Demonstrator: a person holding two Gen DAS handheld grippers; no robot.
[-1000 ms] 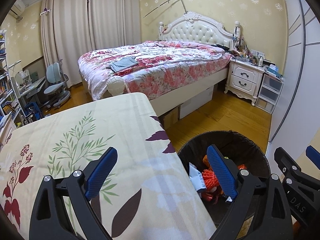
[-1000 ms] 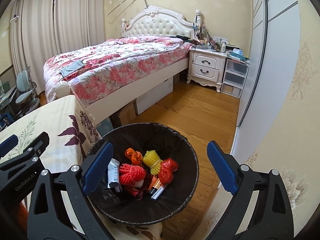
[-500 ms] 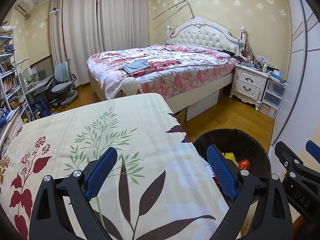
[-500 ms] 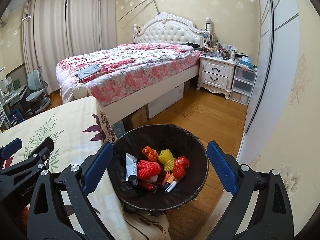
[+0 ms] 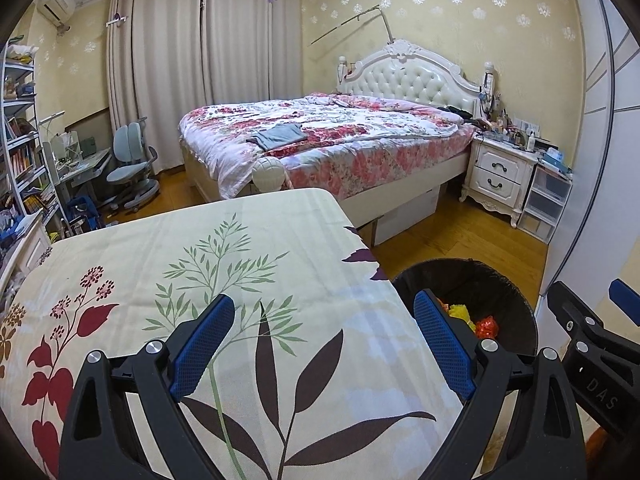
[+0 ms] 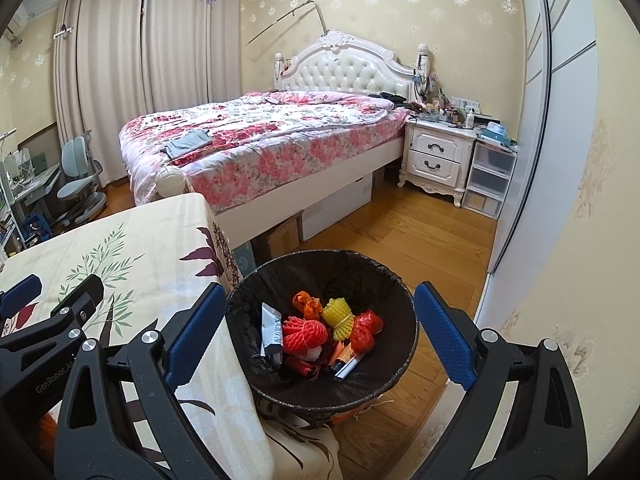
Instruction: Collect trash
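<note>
A round bin with a black liner [image 6: 280, 280] stands on the floor beside the table; it also shows in the left wrist view [image 5: 508, 292]. In it lie red foam nets [image 6: 304, 330], a yellow foam net [image 6: 338, 316], a silver wrapper [image 6: 271, 330] and other small trash. My right gripper [image 6: 320, 340] is open and empty above the bin. My left gripper [image 5: 324, 344] is open and empty above the table's floral cloth [image 5: 240, 264]. No trash shows on the cloth.
A bed with a floral quilt [image 5: 340, 140] stands behind the table. A white nightstand [image 5: 500, 172] and plastic drawers [image 5: 548, 200] stand at the right by a sliding wardrobe door [image 6: 532, 120]. A desk chair [image 5: 132, 168] and shelves [image 5: 20, 152] are at the left.
Both grippers have risen and pulled back, so the bin sits lower and farther in both views. More of the cloth shows under the left gripper. Both stayed open and empty.
</note>
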